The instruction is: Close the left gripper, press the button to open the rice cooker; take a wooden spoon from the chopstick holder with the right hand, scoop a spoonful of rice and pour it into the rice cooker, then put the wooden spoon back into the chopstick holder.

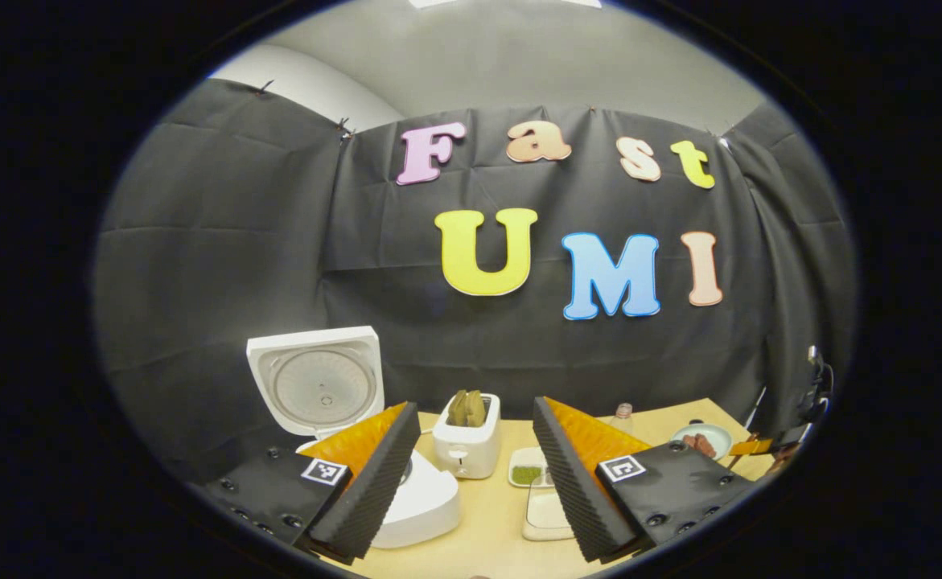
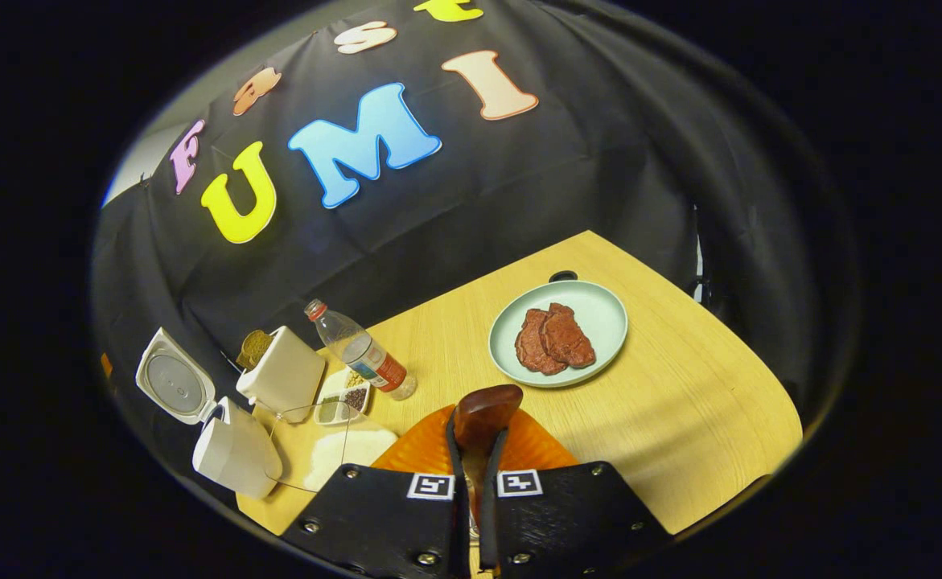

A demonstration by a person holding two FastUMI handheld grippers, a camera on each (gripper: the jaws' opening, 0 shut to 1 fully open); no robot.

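right gripper clamps the wooden spoon, bowl forward, carried for scooping | left gripper gapes wide, idle, nothing held | rice cooker stands just beyond, lid raised, ready for rice | toaster farther back.

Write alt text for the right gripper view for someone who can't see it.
The right gripper has its fingers shut on a wooden spoon above a light wooden table. Ahead sits a pale green plate with two brown meat slices. To the left stand a water bottle, a white toaster and a white rice cooker with its lid open.
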